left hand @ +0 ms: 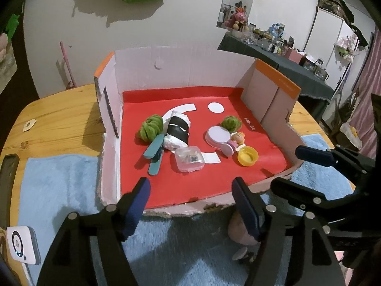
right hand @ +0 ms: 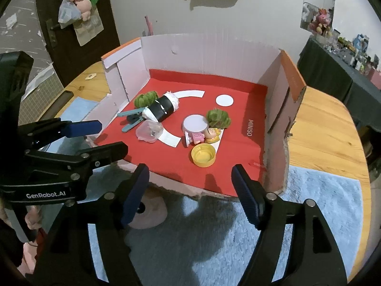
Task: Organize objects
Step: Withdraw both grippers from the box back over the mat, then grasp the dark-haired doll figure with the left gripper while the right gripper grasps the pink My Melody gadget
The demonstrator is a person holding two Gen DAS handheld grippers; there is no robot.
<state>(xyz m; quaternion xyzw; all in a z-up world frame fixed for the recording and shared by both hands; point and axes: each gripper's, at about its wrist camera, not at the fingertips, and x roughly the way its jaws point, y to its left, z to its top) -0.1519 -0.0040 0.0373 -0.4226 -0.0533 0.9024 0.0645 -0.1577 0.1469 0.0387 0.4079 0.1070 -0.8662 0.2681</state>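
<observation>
An open cardboard box (left hand: 181, 71) (right hand: 214, 50) with a red floor holds two green fuzzy balls (left hand: 151, 127) (left hand: 231, 122), a black-and-white roll (left hand: 177, 131) (right hand: 163, 109), a teal clip (left hand: 154, 153) (right hand: 132, 119), a clear plastic case (left hand: 189, 158) (right hand: 148, 131), a round white-lidded tin (left hand: 218, 135) (right hand: 195, 124), a small doll figure (left hand: 238, 139) (right hand: 210, 135) and a yellow cap (left hand: 247, 156) (right hand: 203, 155). My left gripper (left hand: 190, 205) is open and empty before the box's torn front edge. My right gripper (right hand: 190, 195) is open and empty there too. A pink object (right hand: 148, 211) (left hand: 240, 232) lies on the blue towel below them.
The box stands on a wooden table (left hand: 59, 116) (right hand: 321, 128) over a blue fluffy towel (left hand: 59, 186) (right hand: 321, 202). A white device (left hand: 22, 244) lies at the near left. A cluttered dark table (left hand: 297, 71) stands at the back right.
</observation>
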